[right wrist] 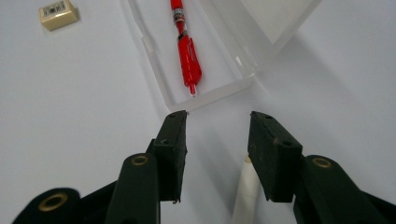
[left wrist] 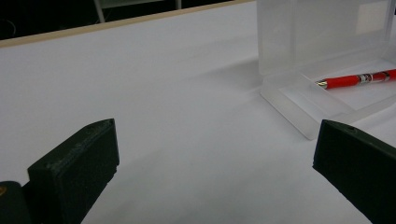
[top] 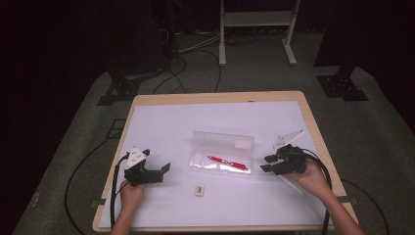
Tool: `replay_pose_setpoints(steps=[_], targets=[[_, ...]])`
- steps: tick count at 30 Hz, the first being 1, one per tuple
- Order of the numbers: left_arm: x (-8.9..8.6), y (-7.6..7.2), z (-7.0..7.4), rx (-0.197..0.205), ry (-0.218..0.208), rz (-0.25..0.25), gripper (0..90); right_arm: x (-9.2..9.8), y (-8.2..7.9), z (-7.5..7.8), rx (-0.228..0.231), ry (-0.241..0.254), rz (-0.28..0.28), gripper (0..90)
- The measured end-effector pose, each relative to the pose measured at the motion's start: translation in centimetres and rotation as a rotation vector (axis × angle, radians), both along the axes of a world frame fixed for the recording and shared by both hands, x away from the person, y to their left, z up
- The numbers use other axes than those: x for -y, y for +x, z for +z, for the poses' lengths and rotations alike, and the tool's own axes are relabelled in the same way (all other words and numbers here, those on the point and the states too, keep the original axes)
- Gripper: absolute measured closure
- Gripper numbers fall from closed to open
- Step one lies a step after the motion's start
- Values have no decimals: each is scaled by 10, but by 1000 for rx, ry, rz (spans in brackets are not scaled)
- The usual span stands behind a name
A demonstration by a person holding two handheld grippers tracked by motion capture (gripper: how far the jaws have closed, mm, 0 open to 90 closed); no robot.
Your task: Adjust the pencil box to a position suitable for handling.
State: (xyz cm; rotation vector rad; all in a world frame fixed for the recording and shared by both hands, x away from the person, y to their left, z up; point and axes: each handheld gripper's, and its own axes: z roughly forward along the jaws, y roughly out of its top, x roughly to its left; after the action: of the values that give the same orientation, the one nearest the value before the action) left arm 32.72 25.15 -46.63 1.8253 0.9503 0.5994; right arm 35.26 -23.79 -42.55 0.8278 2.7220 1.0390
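1. Well, from the high view, a red pen (top: 228, 163) lies in an open clear case (top: 221, 165) mid-counter (top: 161, 122), between the left tool (top: 165, 168) and right tool (top: 267, 163).
2. Left gripper view: jaws spread wide, holding nothing.
3. Right gripper view: jaws parted and empty, just short of the case; a small eraser (right wrist: 57, 13) lies apart.

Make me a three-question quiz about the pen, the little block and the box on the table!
1. Where is the pen?
A. inside the clear box
B. on the floor
C. in a gripper

2. What colour is the pen?
A. blue
B. red
C. green

3. Is the box's lid open or shut?
A. shut
B. taken away
C. open, standing up

Answers: 1 A, the pen lies in the box's tray. 2 B, its barrel is bright red. 3 C, the lid stands up behind the tray. The small cream block lies outside, on the white table.
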Motion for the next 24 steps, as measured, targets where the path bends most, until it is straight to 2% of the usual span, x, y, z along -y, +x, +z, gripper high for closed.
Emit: replay_pose_setpoints(steps=[24], targets=[[0,0,0,0,0,0,0,36,-14,-14,-26,-4,-83,562]])
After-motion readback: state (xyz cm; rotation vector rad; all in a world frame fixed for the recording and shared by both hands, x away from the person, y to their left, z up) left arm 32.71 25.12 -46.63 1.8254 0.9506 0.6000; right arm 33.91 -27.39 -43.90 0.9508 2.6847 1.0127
